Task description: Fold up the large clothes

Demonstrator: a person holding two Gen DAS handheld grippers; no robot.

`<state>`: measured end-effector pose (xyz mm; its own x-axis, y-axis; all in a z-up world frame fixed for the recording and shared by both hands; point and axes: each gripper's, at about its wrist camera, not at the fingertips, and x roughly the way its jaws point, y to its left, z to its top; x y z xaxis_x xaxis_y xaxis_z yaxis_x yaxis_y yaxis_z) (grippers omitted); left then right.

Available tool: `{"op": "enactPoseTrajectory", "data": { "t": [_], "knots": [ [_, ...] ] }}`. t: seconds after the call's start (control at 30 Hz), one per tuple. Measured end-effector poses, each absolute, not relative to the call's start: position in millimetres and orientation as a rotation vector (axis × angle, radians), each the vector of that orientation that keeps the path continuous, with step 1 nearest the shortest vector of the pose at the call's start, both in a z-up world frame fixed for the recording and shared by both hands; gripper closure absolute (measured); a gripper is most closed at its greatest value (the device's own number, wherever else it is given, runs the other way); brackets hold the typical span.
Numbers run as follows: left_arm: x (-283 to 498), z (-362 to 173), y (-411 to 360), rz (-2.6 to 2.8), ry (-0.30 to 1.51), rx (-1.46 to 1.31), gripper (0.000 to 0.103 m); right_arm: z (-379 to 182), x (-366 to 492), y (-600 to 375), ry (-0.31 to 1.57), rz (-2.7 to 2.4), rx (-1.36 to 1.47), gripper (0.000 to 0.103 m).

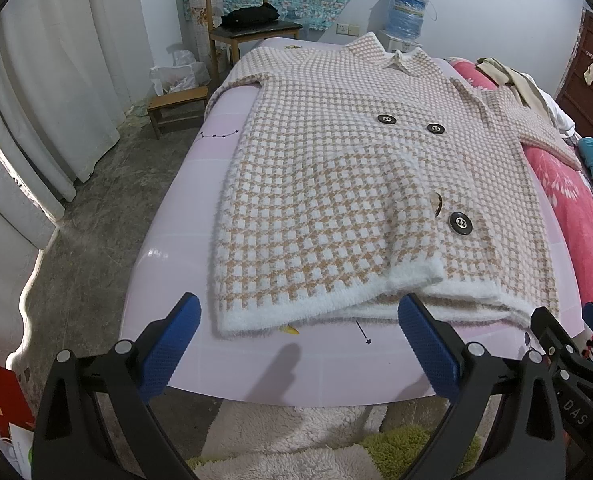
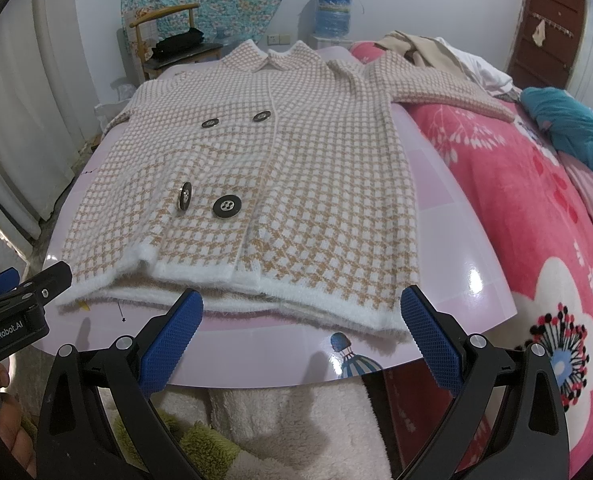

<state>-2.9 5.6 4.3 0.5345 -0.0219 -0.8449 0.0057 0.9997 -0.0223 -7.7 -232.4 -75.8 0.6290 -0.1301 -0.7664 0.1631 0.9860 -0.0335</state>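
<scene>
— Two views are given; what is seen from the left wrist?
— A coat (image 1: 336, 184) is seen laid flat, front up, on a pink board (image 1: 168, 264), collar at the far end and white hem at the near edge. Four dark buttons (image 1: 461, 224) are shown on its front. The left gripper (image 1: 300, 344) is held spread wide, nothing pinched, just short of the hem. One sleeve is draped off the board's left side. Part of the right gripper (image 1: 568, 340) is caught at the right edge. A chair (image 1: 248, 20) and a stool (image 1: 178, 108) are seen by the far wall.

— And from the right wrist?
— The same coat (image 2: 296, 184) is shown, its other sleeve stretched onto a red blanket (image 2: 516, 208). The right gripper (image 2: 302, 320) is likewise spread, empty, its fingertips (image 2: 428, 320) close to the hem without contact being clear. The left gripper (image 2: 20, 292) is glimpsed at the left edge.
</scene>
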Motion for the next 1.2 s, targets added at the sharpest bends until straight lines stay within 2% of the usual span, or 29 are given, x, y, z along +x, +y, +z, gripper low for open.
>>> {"op": "enactPoseTrajectory", "data": {
  "t": [1.2],
  "knots": [
    [4.2,-1.8,6.4,-0.015,1.031,-0.005,0.006,-92.9,0.1,-239.5,0.887,-0.18,0.055,0.008]
  ]
}}
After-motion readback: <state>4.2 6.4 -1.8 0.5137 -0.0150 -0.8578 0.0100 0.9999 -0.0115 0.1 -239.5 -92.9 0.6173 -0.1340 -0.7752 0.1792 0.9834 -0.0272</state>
